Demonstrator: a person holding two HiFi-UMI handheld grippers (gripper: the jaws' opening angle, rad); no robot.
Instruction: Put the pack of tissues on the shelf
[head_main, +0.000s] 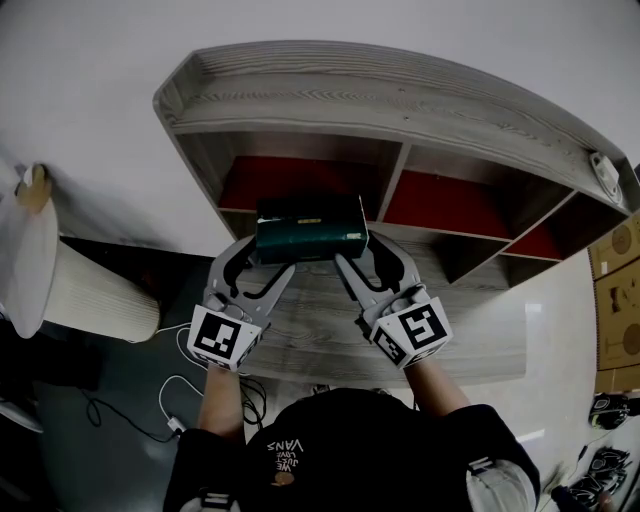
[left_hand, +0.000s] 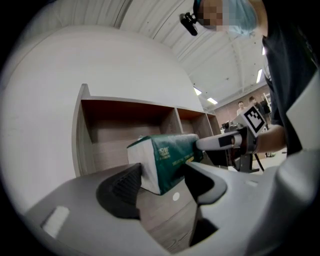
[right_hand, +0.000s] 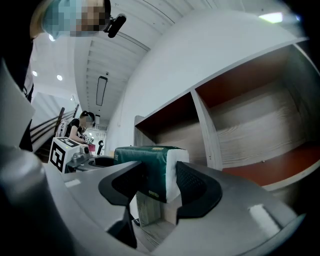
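Note:
A dark green pack of tissues (head_main: 310, 228) with white ends hangs in the air in front of the grey wooden shelf (head_main: 400, 95), level with its left red-backed compartment (head_main: 300, 180). My left gripper (head_main: 262, 262) is shut on the pack's left end, and my right gripper (head_main: 352, 262) is shut on its right end. In the left gripper view the pack (left_hand: 167, 157) sits between that gripper's (left_hand: 162, 175) jaws, with the other gripper (left_hand: 225, 142) beyond it. In the right gripper view the pack (right_hand: 150, 167) is pinched at its white end by that gripper (right_hand: 160, 182).
The shelf has three open compartments and a wide lower board (head_main: 320, 320) under the pack. A white ribbed cylinder (head_main: 95, 295) stands at the left, with cables (head_main: 170, 400) on the dark floor. Cardboard boxes (head_main: 615, 290) are at the right. A small white object (head_main: 605, 175) lies on the shelf top.

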